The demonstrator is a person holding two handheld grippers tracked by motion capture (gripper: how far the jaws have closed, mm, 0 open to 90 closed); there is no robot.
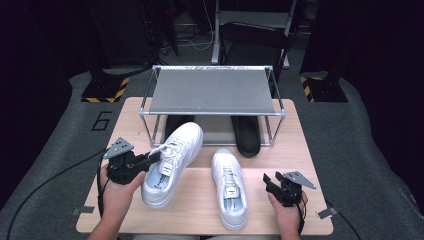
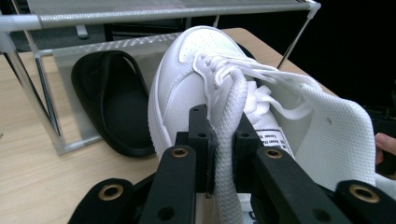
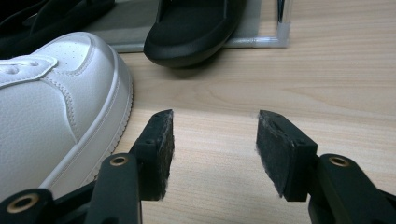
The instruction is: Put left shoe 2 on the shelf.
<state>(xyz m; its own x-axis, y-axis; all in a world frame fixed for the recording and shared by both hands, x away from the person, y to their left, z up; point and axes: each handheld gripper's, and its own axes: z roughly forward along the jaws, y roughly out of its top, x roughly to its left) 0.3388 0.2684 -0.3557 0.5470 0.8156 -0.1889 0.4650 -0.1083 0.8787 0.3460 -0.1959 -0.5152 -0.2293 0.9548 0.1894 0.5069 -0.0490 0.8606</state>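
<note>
Nearest the person, the left gripper (image 2: pixel 224 154) has its jaws clenched on the edge of the left sneaker (image 1: pixel 172 162), pinching what looks like the padded collar or a thick lace; from here I can't say which. That shoe sits tilted toward the rack, its toe just at the lower shelf's edge. The right gripper (image 3: pixel 215 154) hovers low over bare bench (image 1: pixel 200 210) with its jaws released and nothing between them, just beside the toe side of the right sneaker (image 1: pixel 229 187), which lies flat and points at the person.

If the shoe is bound for the rack (image 1: pixel 212 92), I'd lift it by a firmer bite than fabric alone, since a soft edge will let the heavy sole swing and twist. Levelling it before sliding would help.

Room is tight further off: two black slippers (image 1: pixel 247 135) already sit on the lower shelf, and the metal posts stand close on either side. The top shelf is bare and open. The bench's front edge lies near the right sneaker's heel, so that one wants pulling inward, not back.
</note>
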